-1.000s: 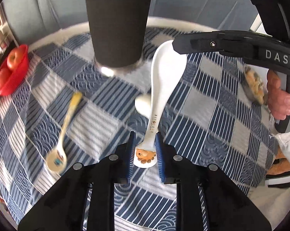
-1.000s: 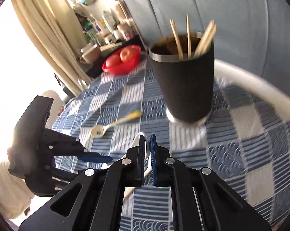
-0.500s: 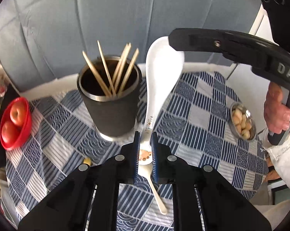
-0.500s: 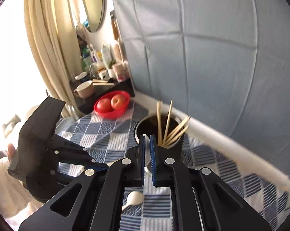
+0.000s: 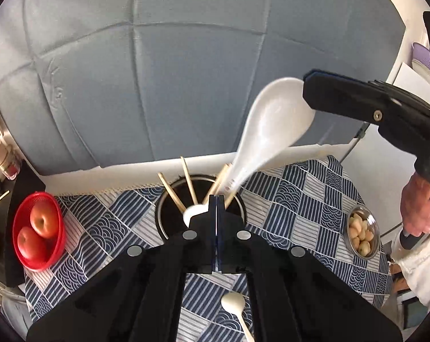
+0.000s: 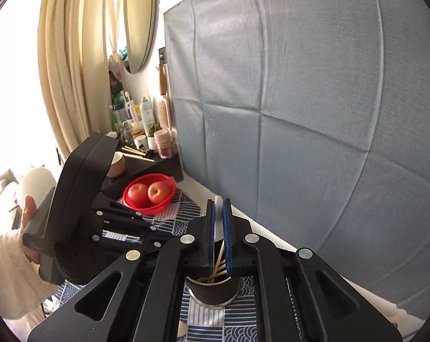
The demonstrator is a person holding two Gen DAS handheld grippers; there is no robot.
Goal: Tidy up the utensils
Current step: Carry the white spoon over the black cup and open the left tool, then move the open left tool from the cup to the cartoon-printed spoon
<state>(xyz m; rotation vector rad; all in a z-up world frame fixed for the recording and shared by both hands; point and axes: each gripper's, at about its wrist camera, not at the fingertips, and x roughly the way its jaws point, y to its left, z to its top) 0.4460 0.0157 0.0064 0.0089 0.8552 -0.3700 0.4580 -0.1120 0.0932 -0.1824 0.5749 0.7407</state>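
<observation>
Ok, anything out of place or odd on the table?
One small white spoon lies loose on the checked tablecloth, outside the black cup holding the chopsticks. Nothing spilled or damaged that I can see.

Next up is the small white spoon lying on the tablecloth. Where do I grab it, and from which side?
By its thin handle, from straight above, jaws across it. The small spoon lies flat on the tablecloth with its bowl toward the cup, so the handle looks easiest to pinch. The right gripper is shut on the big spoon.
</observation>
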